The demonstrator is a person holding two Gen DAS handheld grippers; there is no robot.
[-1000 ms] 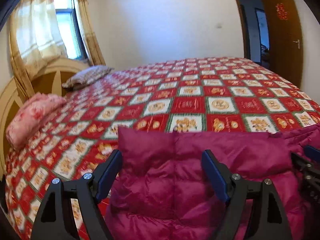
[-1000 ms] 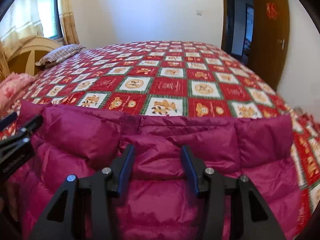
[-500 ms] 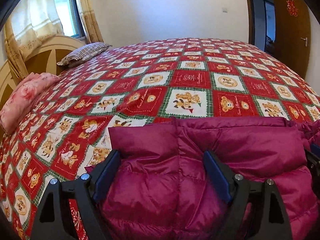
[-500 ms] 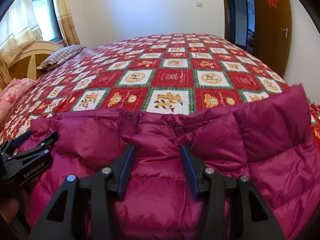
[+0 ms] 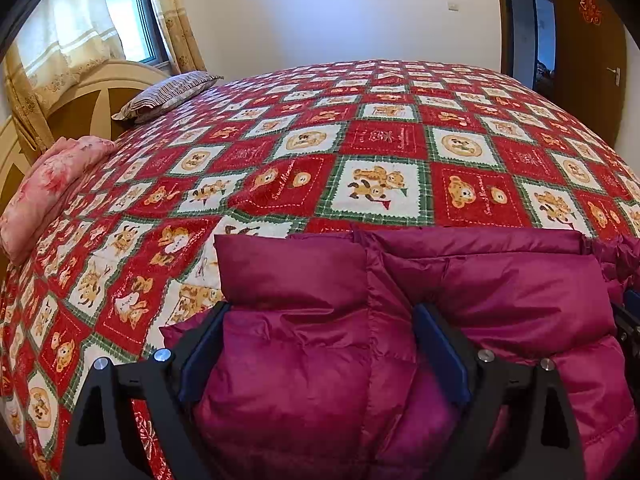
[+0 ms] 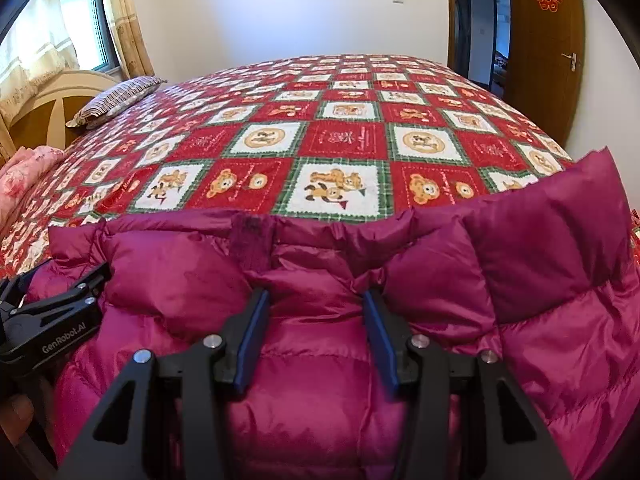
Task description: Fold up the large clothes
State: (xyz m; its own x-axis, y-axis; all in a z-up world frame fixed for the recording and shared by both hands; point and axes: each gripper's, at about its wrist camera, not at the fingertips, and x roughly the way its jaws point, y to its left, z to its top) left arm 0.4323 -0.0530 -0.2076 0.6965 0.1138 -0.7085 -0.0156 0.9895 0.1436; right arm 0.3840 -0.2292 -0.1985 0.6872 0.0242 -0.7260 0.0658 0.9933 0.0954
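Observation:
A magenta puffer jacket (image 5: 400, 320) lies at the near edge of the bed, its collar edge toward the bed's middle. My left gripper (image 5: 320, 316) has its jaws wide apart around a thick fold of the jacket's left part. My right gripper (image 6: 316, 304) has its jaws closer together, pressed against a bunched fold below the collar (image 6: 252, 240). The jacket (image 6: 520, 280) fills the lower half of the right wrist view, its right corner raised. The left gripper (image 6: 52, 316) shows there at the left edge.
The bed has a red, white and green bear-print quilt (image 5: 380, 148). A striped pillow (image 5: 168, 94) and a pink pillow (image 5: 48, 184) lie by the wooden headboard (image 5: 80, 108) at left. A window with curtains is at far left, an open brown door (image 6: 540, 52) at right.
Both grippers have moved forward and down over the bed with the jacket. The jacket's right corner has risen in the right wrist view. The jaw gaps look unchanged.

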